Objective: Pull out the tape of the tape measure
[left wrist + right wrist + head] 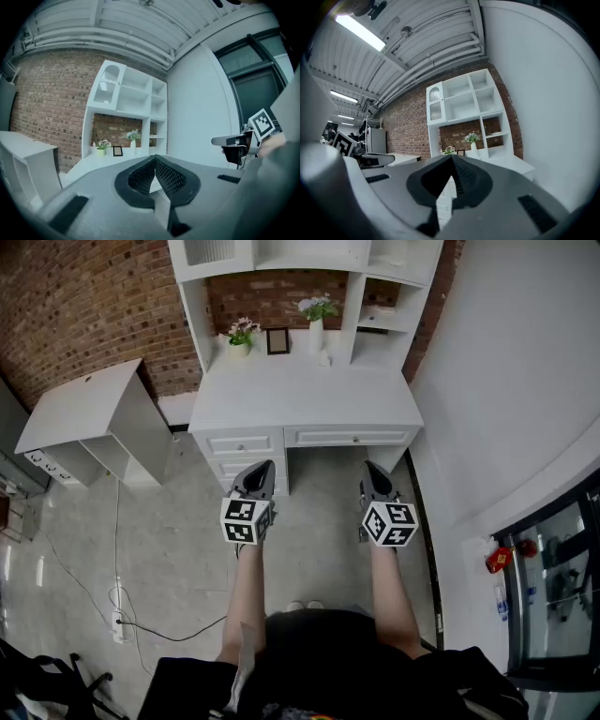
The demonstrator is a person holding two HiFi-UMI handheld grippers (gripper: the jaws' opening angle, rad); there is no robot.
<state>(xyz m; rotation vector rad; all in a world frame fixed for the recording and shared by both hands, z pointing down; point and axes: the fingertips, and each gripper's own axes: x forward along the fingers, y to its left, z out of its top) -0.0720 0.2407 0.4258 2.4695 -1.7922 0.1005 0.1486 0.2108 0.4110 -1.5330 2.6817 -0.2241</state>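
Note:
No tape measure shows in any view. I stand about a step back from a white desk (309,395), with both grippers held out side by side over the floor in front of its drawers. My left gripper (265,466) is shut with nothing between its jaws, and its tips meet in the left gripper view (154,158). The right gripper (367,467) is likewise shut and empty, its tips touching in the right gripper view (452,157). Each gripper appears at the edge of the other's view: the right gripper (233,140) and the left gripper (370,160).
On the desk's back edge, under a white shelf unit (309,259), stand a small flower pot (241,337), a picture frame (277,340) and a white vase (316,326). A low white cabinet (89,423) is at left, a power strip with cable (117,621) on the floor, a white wall at right.

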